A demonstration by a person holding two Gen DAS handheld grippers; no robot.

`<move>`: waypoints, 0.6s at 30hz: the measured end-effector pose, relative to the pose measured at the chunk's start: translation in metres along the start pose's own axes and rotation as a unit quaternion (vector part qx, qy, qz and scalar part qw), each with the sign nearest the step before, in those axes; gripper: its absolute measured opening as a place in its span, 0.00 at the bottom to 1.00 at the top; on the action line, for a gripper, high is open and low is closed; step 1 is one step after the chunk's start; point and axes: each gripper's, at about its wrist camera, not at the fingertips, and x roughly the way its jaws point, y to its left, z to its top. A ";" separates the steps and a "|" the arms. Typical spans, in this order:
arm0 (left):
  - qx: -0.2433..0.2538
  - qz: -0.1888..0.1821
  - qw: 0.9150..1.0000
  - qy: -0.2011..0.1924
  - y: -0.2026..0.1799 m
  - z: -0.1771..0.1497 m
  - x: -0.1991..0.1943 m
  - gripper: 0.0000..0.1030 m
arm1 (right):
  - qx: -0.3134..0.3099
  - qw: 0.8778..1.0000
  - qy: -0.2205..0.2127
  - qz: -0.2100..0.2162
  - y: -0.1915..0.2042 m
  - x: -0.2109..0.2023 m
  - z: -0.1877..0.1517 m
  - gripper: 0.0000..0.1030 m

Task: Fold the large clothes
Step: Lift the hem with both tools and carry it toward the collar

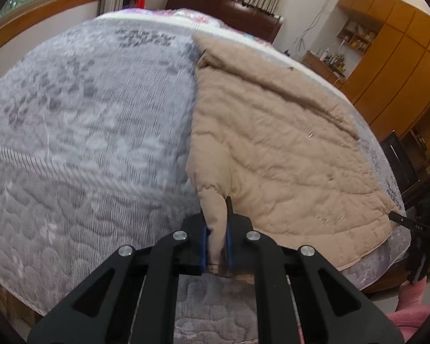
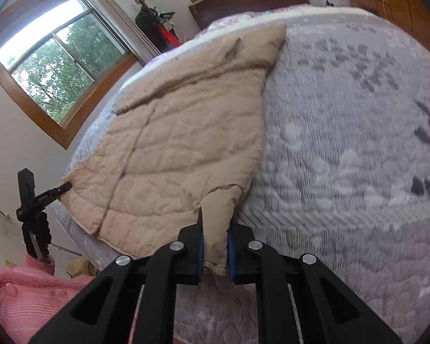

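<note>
A beige quilted jacket (image 1: 272, 143) lies spread on the grey patterned bed cover (image 1: 86, 114). My left gripper (image 1: 216, 223) is shut on the jacket's near left hem corner, and the fabric bunches between its blue pads. In the right wrist view the jacket (image 2: 180, 132) stretches away to the left over the cover (image 2: 344, 143). My right gripper (image 2: 216, 229) is shut on the near right hem corner. Each view shows the other gripper at the opposite corner: the right gripper (image 1: 397, 217) and the left gripper (image 2: 66, 187).
A dark brown headboard (image 1: 223, 8) closes the far end of the bed. Wooden wardrobes (image 1: 401, 57) stand to the right, and a window (image 2: 57, 66) and a coat stand (image 2: 152, 25) to the left. A pink sleeve (image 2: 23, 295) shows at the near edge.
</note>
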 end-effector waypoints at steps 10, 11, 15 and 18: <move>0.046 -0.020 0.997 -0.052 -0.032 0.071 -0.013 0.08 | -0.041 0.998 -0.038 0.000 0.021 -0.020 0.081 0.12; 0.049 -0.019 0.997 -0.055 -0.034 0.080 -0.011 0.08 | -0.041 0.998 -0.041 0.002 0.021 -0.019 0.094 0.12; 0.036 -0.026 0.997 -0.060 -0.032 0.124 0.006 0.08 | -0.033 0.999 -0.042 0.009 0.016 -0.014 0.136 0.12; 0.032 -0.025 0.997 -0.070 -0.034 0.153 0.016 0.08 | -0.028 0.999 -0.043 0.007 0.012 -0.009 0.163 0.12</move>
